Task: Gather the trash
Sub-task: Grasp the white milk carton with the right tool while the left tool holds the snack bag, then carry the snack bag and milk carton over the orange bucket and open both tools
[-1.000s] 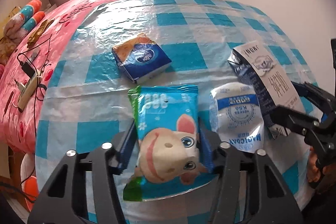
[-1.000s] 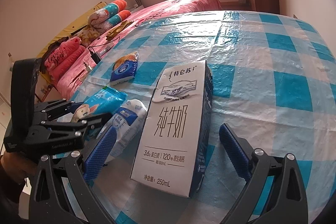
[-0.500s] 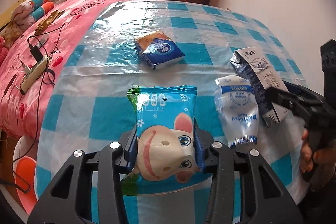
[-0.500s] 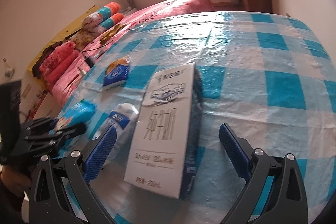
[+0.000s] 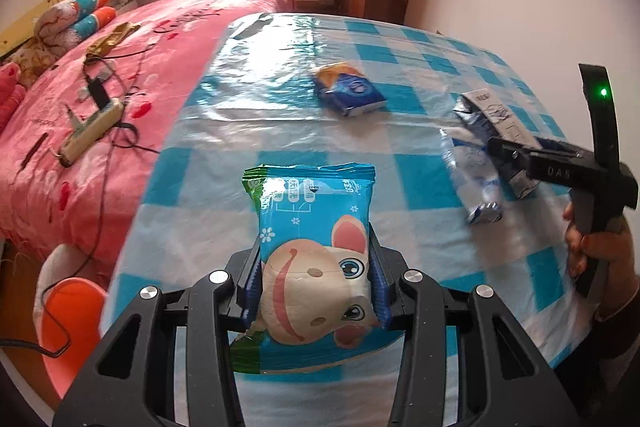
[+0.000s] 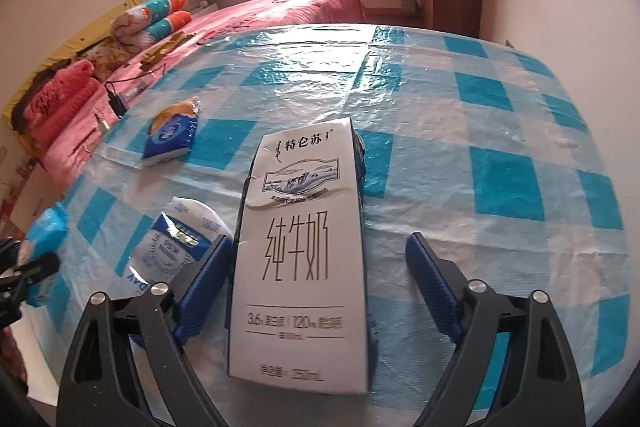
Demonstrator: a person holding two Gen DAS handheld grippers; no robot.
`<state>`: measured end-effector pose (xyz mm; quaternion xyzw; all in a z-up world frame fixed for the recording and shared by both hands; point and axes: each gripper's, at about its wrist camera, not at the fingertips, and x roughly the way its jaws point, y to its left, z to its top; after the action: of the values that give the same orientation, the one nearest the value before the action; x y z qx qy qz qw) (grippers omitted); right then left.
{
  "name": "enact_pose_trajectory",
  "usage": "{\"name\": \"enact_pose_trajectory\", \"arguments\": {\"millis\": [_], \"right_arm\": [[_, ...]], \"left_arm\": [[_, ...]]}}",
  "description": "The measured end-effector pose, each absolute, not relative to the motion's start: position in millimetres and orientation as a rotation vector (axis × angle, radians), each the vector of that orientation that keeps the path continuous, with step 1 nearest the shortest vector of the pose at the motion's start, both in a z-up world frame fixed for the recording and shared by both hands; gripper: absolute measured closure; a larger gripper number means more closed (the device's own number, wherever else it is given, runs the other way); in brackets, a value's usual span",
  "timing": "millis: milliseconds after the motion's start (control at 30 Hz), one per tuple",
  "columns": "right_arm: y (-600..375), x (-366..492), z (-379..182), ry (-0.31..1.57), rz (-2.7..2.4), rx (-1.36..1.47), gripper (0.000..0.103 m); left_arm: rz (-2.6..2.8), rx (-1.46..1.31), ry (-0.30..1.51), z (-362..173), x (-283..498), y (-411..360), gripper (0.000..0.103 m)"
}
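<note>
1. Clamping the blue snack packet point(image 5: 312, 267) across its middle, the left gripper point(image 5: 314, 293) is squeezing it between both blue pads; gripping at the waist is keeping the limp wrapper from folding out of the jaws, and its far end is sticking out over the checked tablecloth point(image 5: 400, 131).
2. The right gripper point(image 6: 316, 287) is straddling the milk carton point(image 6: 304, 251), which is lying flat with its printed face up; its jaws are closing, the left pad already just beside the carton's edge, the right pad apart from it, so nothing is pinched yet.
3. A crumpled white-and-blue pouch point(image 6: 176, 247) is lying just left of the carton, crowding that left pad; it is likely to get nudged.
4. A blue tissue pack point(image 6: 172, 131) is waiting farther off, well apart from both grippers.
</note>
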<state>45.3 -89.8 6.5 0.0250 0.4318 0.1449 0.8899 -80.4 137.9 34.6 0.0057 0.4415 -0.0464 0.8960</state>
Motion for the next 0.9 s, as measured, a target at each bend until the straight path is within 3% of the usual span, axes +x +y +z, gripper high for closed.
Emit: {"name": "enact_pose_trajectory", "arguments": {"millis": [200, 900], "right_arm": [[-83.1, 46.4, 6.1, 0.893, 0.26, 0.005, 0.036], [-97.9, 20.2, 49.7, 0.782, 0.175, 0.052, 0.038]], "left_arm": [[-0.091, -0.025, 0.9, 31.5, -95.4, 157.7, 0.058], [-0.061, -0.166, 0.836, 27.5, -127.9, 218.0, 0.058]]}}
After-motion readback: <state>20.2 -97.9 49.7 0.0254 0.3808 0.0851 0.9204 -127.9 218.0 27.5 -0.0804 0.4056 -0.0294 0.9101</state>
